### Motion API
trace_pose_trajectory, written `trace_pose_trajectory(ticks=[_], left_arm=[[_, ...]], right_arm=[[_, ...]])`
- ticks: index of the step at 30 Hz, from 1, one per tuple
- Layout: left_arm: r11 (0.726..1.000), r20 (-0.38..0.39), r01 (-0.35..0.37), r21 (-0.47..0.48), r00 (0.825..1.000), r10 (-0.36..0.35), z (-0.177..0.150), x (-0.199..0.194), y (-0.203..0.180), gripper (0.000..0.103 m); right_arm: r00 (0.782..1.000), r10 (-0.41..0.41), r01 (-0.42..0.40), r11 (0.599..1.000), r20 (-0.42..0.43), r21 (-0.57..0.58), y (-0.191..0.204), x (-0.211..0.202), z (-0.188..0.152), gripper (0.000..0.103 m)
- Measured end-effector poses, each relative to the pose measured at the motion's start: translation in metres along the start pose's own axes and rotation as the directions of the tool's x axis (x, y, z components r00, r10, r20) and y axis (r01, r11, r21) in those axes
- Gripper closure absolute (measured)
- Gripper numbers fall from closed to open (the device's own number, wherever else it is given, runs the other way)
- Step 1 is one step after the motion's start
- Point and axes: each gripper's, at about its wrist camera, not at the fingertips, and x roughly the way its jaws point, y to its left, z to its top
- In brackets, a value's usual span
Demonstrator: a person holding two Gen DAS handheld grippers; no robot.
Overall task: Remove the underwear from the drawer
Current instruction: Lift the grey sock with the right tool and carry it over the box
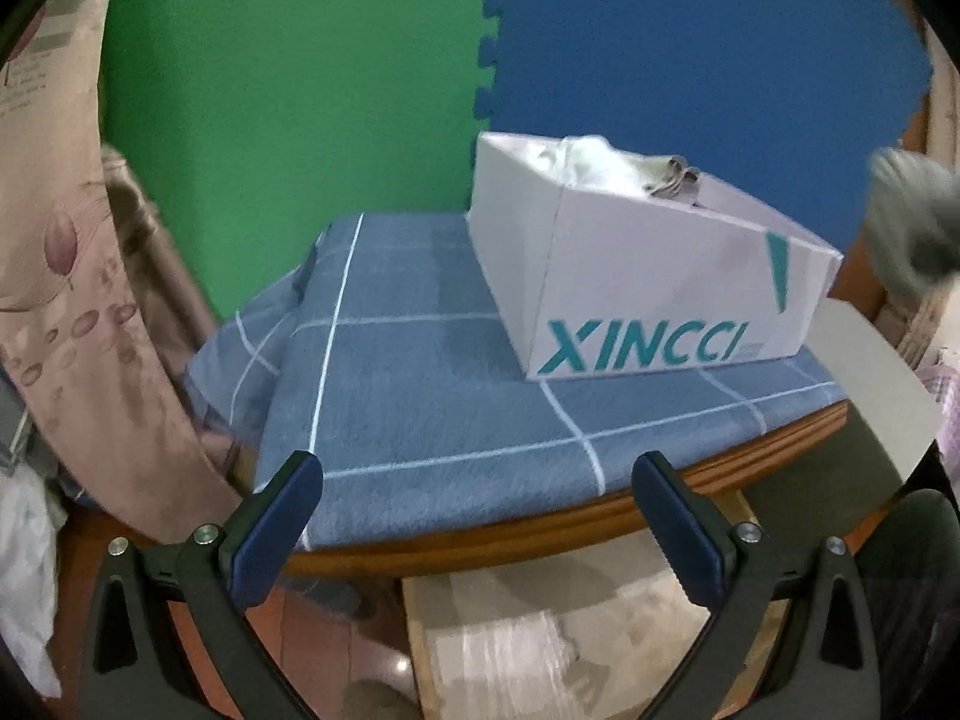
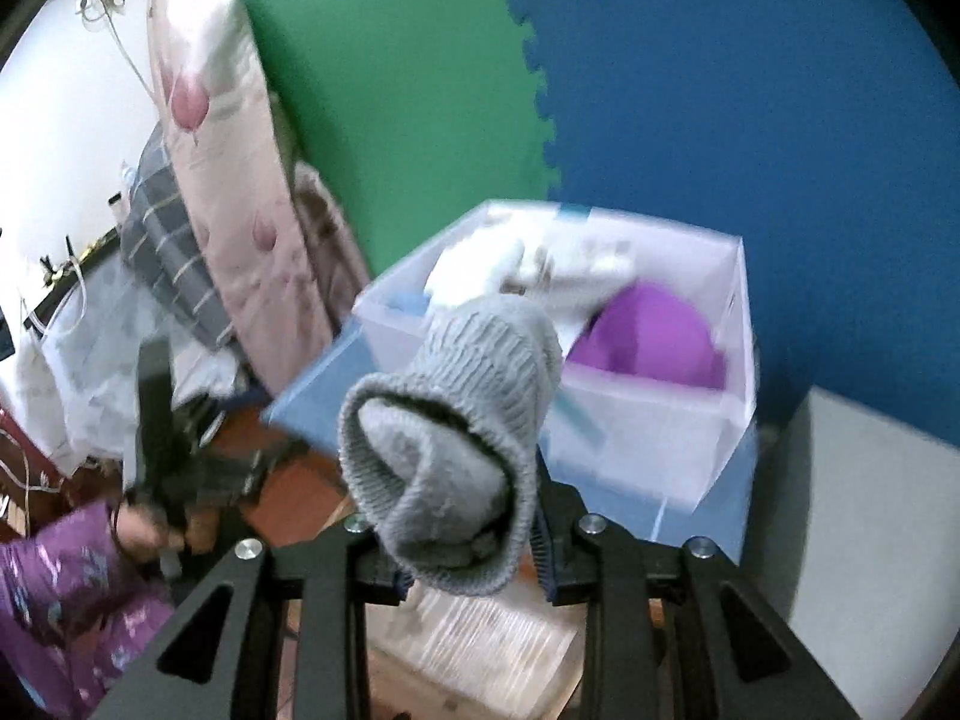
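Green (image 1: pixel 288 72) and blue foam mats (image 1: pixel 708 48) are standing behind the table (image 1: pixel 528 525), a floral curtain (image 1: pixel 54 228) hanging left of it.

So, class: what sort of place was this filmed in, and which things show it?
Probably a lived-in bedroom or spare room: a floral quilt stands at the side, a checked blanket covers the table, and foam mats line the wall.

Box on the table's right side

The box (image 1: pixel 630 276) sat on the cloth-covered table (image 1: pixel 420 408), garments (image 2: pixel 648 342) inside it, foam mats (image 1: pixel 300 90) behind.
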Motion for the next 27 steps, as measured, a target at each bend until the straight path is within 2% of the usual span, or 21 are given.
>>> trace_pose_trajectory(ticks=[3, 9, 13, 18, 22, 27], left_arm=[[0.999, 0.016, 0.042, -0.028, 0.999, -0.041, 0.000, -0.002, 0.002, 0.001], [0.994, 0.003, 0.087, -0.061, 0.996, -0.087, -0.001, 0.000, 0.004, 0.001], [1.000, 0.030, 0.015, 0.027, 0.999, -0.016, -0.001, -0.004, -0.011, 0.001], [0.991, -0.003, -0.044, 0.127, 0.999, 0.045, -0.005, 0.003, -0.026, 0.001], [0.987, -0.019, -0.056, 0.150, 0.998, 0.060, -0.007, 0.007, -0.030, 0.001], [0.987, -0.040, -0.068, 0.144, 0.996, 0.075, -0.007, 0.010, -0.028, 0.001]], right_arm=[[0.999, -0.023, 0.023, 1.000, 0.026, -0.001, -0.014, 0.004, 0.029, 0.074], [0.997, -0.074, 0.074, 0.995, 0.006, 0.073, -0.058, 0.044, 0.069, 0.074], [0.996, -0.080, 0.082, 0.992, -0.030, 0.094, -0.068, 0.072, 0.075, 0.073], [0.992, -0.090, 0.099, 0.990, -0.089, 0.102, -0.071, 0.106, 0.071, 0.073], [0.983, -0.102, 0.117, 0.989, -0.154, 0.091, -0.070, 0.132, 0.066, 0.073], [0.975, -0.110, 0.125, 0.990, -0.194, 0.066, -0.062, 0.152, 0.060, 0.071]])
